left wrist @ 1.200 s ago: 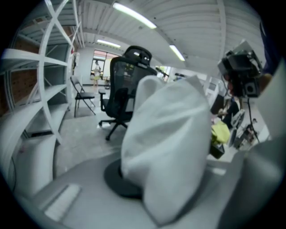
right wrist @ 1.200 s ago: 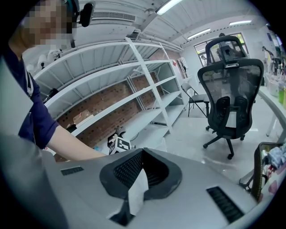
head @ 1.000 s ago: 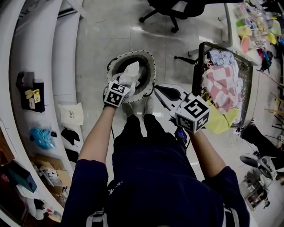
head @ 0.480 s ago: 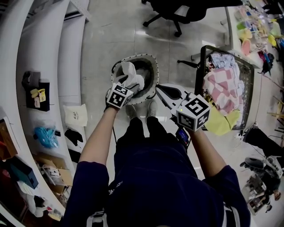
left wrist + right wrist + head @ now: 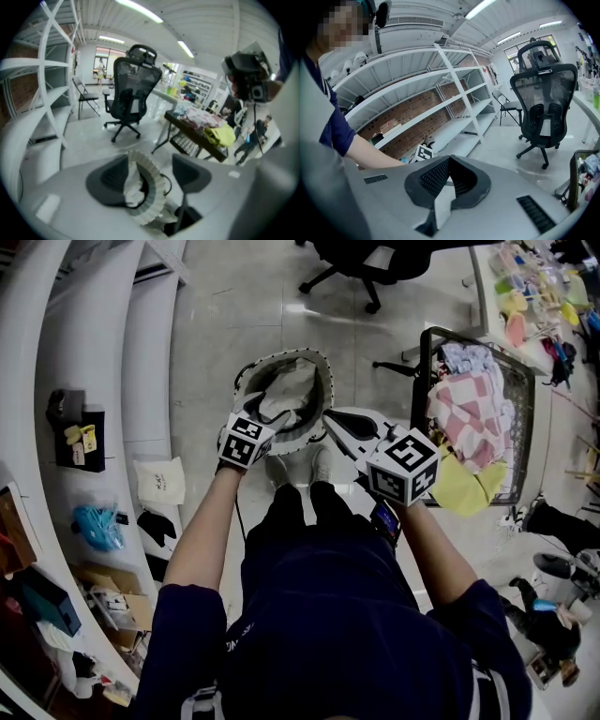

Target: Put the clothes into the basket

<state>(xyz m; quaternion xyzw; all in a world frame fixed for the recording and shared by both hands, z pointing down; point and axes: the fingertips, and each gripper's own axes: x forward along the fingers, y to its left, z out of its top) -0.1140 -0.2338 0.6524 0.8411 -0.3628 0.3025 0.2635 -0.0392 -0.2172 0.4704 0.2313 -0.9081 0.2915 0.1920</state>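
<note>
The round basket [image 5: 322,381] with a white patterned rim stands on the floor in front of my feet. A white garment [image 5: 281,401] lies loose inside it and also shows in the left gripper view [image 5: 132,183], framed by the basket rim [image 5: 152,185]. My left gripper [image 5: 265,420] hovers just above the basket's near rim, its jaws wide open [image 5: 147,176] with nothing between them. My right gripper [image 5: 339,430] hangs to the right of the basket, its jaws shut tip to tip [image 5: 449,160] and empty. More clothes, a pink checked cloth [image 5: 469,413] and a yellow one [image 5: 464,491], lie on the wire table at the right.
The black wire table [image 5: 422,362] stands close on the right. A black office chair [image 5: 370,263] is beyond the basket. White shelving [image 5: 66,381] curves along the left, with a white bag [image 5: 153,482] and small items on the floor beside it.
The left gripper opened and let go of the white garment, which dropped from above the rim down into the basket. The left hand rose slightly. The right gripper stayed put.
</note>
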